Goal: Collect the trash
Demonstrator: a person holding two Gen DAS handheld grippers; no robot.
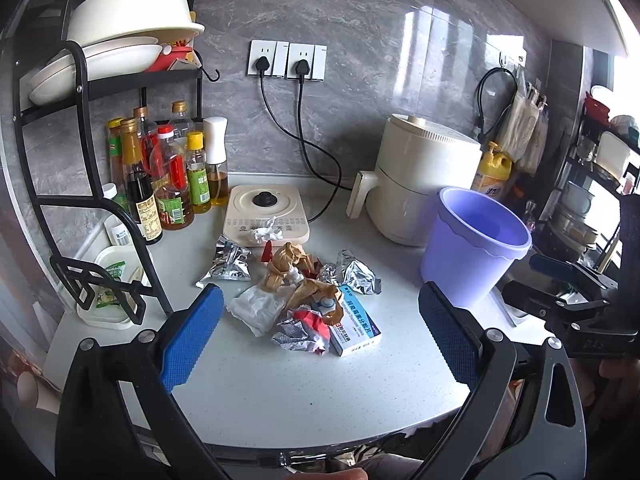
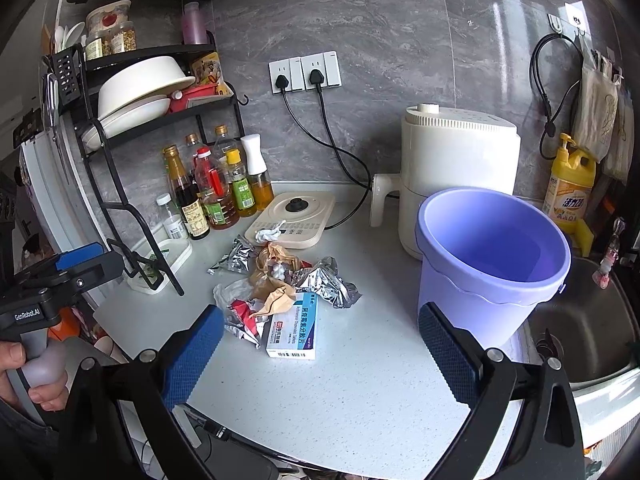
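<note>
Left wrist view: left gripper (image 1: 320, 336) spread wide, empty, hovering near the counter edge | right gripper (image 2: 320, 344) likewise wide, empty | blue-and-white cardboard medicine box (image 1: 356, 326) nearest, against crumpled paper-and-foil trash heap (image 1: 296, 280) | open lilac plastic bucket (image 1: 476, 244) beyond, right | step: pre-grasp, likely; next: close on box, carry to bucket.

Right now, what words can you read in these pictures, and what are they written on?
"GenRobot.AI": on the black body of the left tongs.
"DAS": faint, on the right tongs.
Medicine box: blue Chinese print, too small to read surely.
Yellow soap bottle: Chinese label, blurred.
Sauce bottles: labels too small.
Cooker: button marks unreadable.
</note>
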